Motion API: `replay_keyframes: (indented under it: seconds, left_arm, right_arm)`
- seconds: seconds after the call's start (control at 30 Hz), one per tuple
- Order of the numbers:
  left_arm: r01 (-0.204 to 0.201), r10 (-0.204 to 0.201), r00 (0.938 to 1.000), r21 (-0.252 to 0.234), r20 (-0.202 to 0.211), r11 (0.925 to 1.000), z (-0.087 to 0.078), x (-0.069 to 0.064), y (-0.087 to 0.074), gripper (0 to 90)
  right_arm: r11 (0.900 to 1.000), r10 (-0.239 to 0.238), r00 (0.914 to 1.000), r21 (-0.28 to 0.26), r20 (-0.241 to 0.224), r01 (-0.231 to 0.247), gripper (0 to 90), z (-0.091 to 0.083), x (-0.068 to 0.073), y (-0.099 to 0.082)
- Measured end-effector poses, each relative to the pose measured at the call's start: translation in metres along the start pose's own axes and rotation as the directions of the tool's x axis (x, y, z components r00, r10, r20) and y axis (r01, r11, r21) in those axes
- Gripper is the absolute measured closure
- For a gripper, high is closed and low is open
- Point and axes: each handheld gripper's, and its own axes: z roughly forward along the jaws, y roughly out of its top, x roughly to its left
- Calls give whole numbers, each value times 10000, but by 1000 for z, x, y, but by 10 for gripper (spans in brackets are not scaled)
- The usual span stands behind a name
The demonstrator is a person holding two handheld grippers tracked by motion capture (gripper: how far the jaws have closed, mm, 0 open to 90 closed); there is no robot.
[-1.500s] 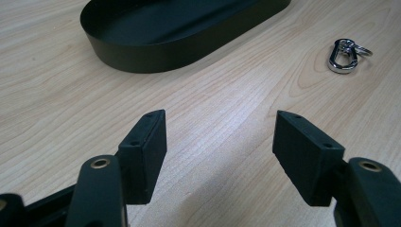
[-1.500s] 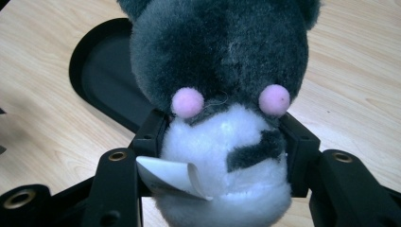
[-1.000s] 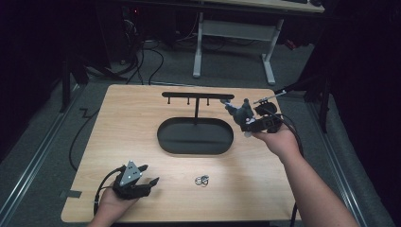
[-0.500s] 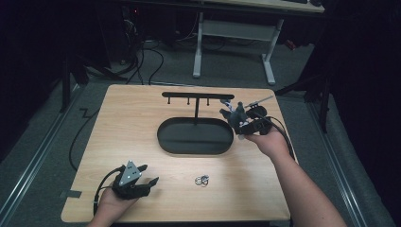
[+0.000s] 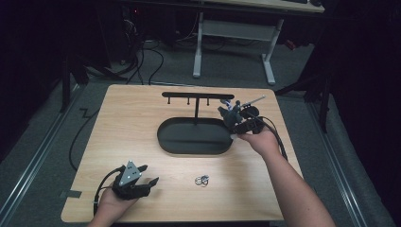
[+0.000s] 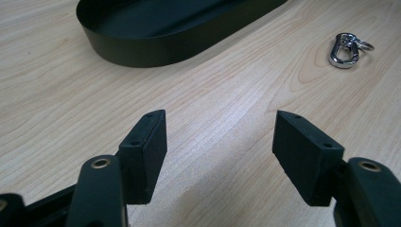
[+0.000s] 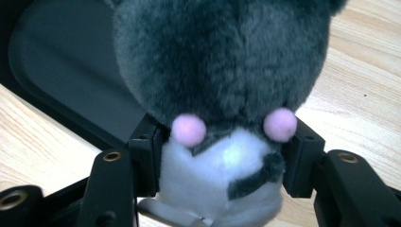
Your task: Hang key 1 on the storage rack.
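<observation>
2 grippers are at work on the counter [image 5: 132,118], with the black oval tray [image 5: 176,142] as the landmark between them. Over the tray's right end, the right gripper [image 7: 221,142] is clamped on a grey and white plush toy [image 7: 222,71]: its 2 black pads press the toy's white lower part from both sides, just under 2 small pink pompoms, and the grey fur rises above the jaws. In the high view this right gripper [image 5: 235,118] sits at the tray's right rim, beside the black T-shaped stand [image 5: 196,97] that rises from the tray's far edge; the forearm reaches in from the lower right at a slant, with the hand behind the gripper and a cable trailing off to the right. Nearer the person, to the tray's lower left, the left gripper [image 5: 146,182] rests low on the counter with its jaws wide apart and nothing between them, pointing toward the tray. A silver clip with key rings [image 6: 347,47] lies on the wood near the tray's near edge, well clear of those open jaws.
</observation>
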Motion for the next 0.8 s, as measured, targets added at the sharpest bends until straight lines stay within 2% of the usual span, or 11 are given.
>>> replay_keyframes:
  seconds: [0.2, 0.43, 0.6, 0.8]
  left_arm:
    - [24, -24, 10000, -1, -22, 10000, -1, 1, 0, 370]
    - [8, -8, 10000, 24, 14, 10000, 0, 1, -1, 378]
    - [-6, 6, 10000, 28, 2, 10000, -1, 1, -1, 378]
    - [11, -11, 10000, 37, -6, 10000, 0, 1, -1, 378]
  right_arm:
    - [10000, 70, 9999, 9, -101, -70, 433, 4, -1, 2]
    - [9998, 135, 9997, 162, -188, -132, 382, 7, -1, 3]
    - [9994, 297, 9990, 178, -330, -291, 290, 7, -3, 5]
    - [9997, 259, 9993, 22, -276, -259, 296, 2, -3, 4]
